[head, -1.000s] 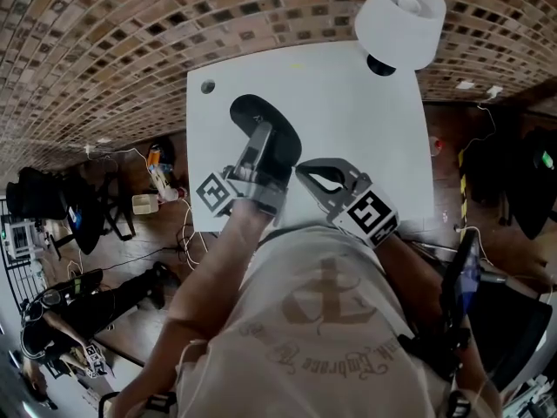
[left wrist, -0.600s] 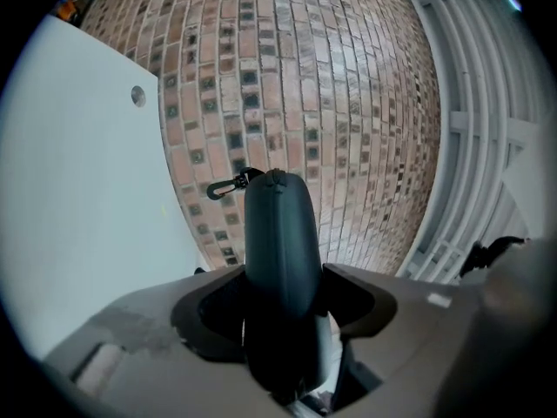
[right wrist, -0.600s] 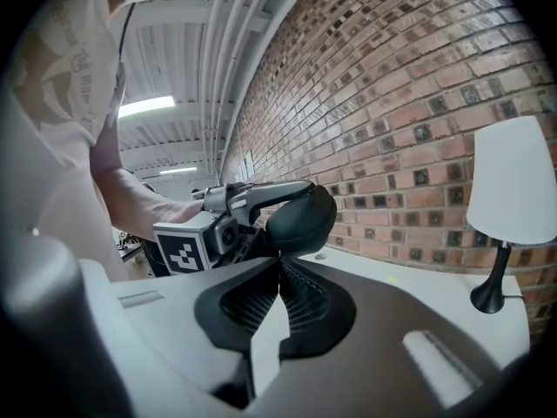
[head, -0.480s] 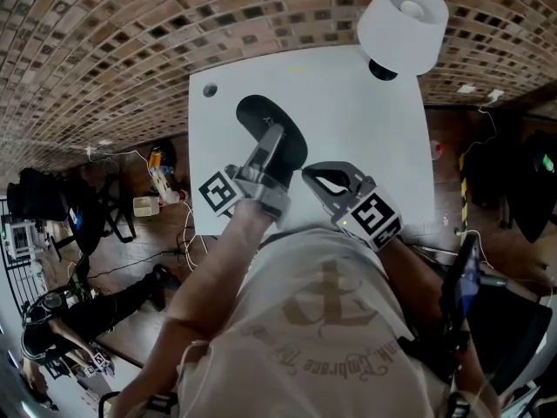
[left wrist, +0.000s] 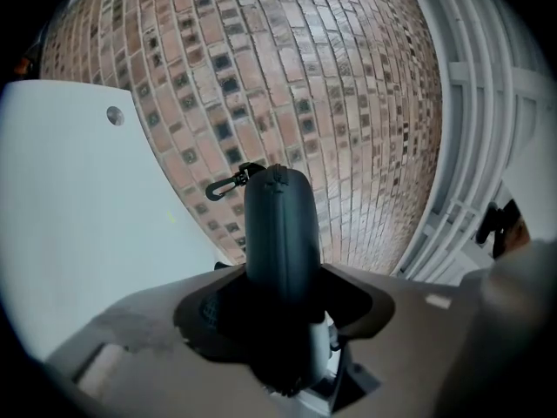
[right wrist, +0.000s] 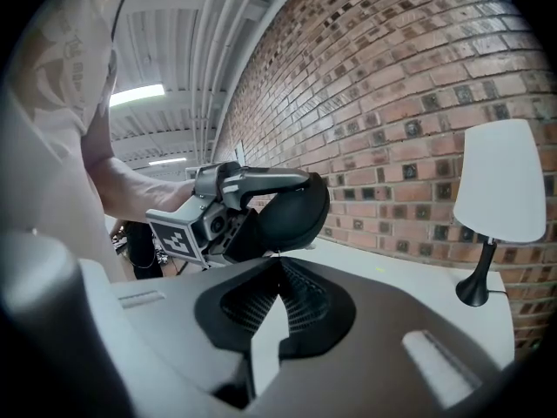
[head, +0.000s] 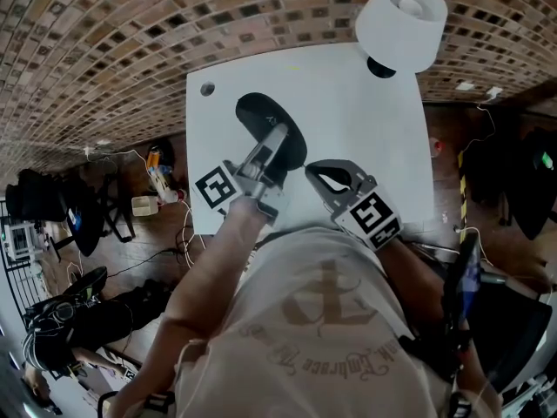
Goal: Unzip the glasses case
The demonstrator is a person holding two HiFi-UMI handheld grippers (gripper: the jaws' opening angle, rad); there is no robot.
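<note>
The black glasses case (head: 271, 127) is held up over the white table (head: 365, 120), clamped between the fingers of my left gripper (head: 277, 139). Those jaws have just been closing, with the case between them. In the left gripper view the case (left wrist: 280, 233) stands on edge between the jaws, a small clip (left wrist: 228, 183) at its far end. My right gripper (head: 309, 169) is shut, its tips against the case's near edge. In the right gripper view the shut tips (right wrist: 278, 259) meet right under the case (right wrist: 291, 212), with a thin sliver like the zipper pull pinched there.
A white-shaded lamp (head: 400, 20) on a black base stands at the table's far right corner. A round hole (head: 207, 87) is in the far left corner. A brick wall runs behind the table. Cables and gear lie on the floor to the left.
The left gripper has rolled a little with the case in it, and the case now sits slightly further up the table. The right gripper has stayed almost still at the case's edge.
</note>
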